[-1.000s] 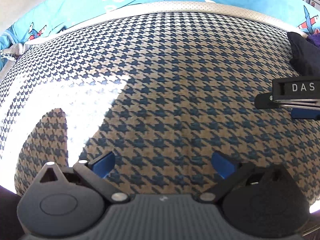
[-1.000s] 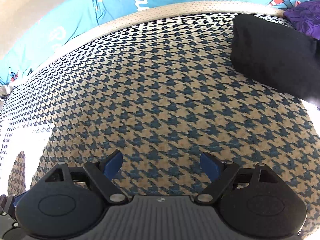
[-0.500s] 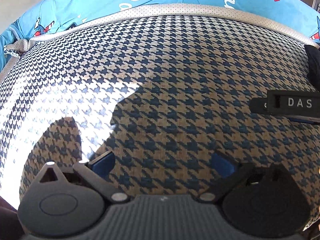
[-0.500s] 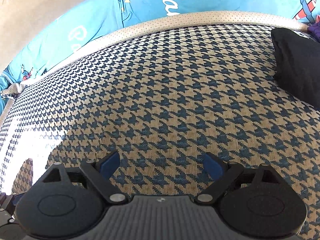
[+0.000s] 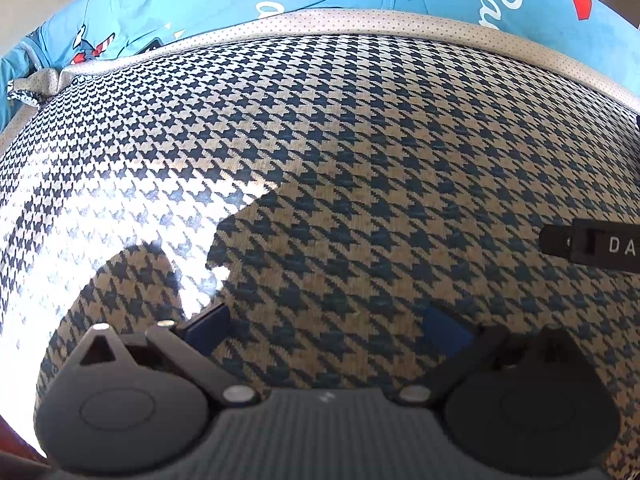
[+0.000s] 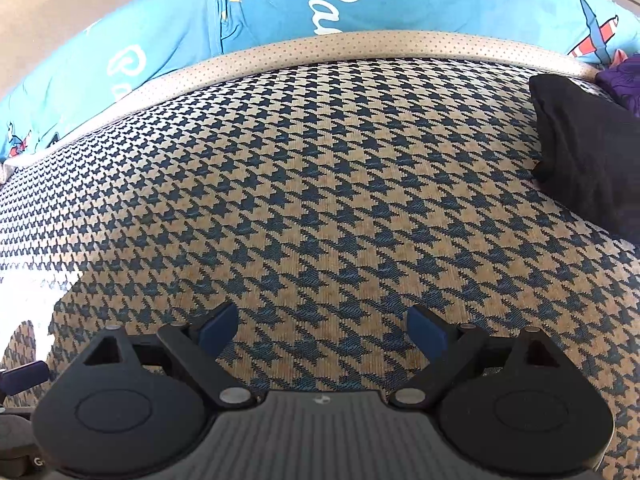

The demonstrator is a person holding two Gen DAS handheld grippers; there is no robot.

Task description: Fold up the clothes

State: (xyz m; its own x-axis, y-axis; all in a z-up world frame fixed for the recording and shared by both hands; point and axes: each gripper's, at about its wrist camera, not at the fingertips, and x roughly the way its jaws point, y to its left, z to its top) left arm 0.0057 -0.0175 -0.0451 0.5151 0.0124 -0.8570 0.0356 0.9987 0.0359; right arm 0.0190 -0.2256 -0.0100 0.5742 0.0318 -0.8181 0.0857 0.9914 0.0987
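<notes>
In the left wrist view the left gripper (image 5: 326,328) has its blue-padded fingers (image 5: 208,326) spread wide with nothing between them; they hang over the houndstooth cloth (image 5: 360,160), and whether the tips touch it cannot be told. A bright patch of sunlight (image 5: 100,208) falls across the cloth towards its left edge, and part of the other gripper's black body, lettered "DA", juts in at the right edge of the view. Compared with a second ago, the black garment that lay at the cloth's far right corner has slid out of this view, the lettered black body sits further right, and the far border (image 5: 360,20) of dotted beige trim shows lower in the picture. Beyond that border lies a blue printed bedsheet (image 5: 200,0) with white script and little aeroplanes. In the right wrist view the right gripper (image 6: 324,332) likewise stands with its fingers (image 6: 218,330) wide apart and empty over the same cloth. The folded black garment (image 6: 588,152) lies at the cloth's far right corner, next to a purple fabric (image 6: 624,80); since a second ago it has drifted towards the right edge of the view. A pale wall (image 6: 80,0) shows at the upper left.
</notes>
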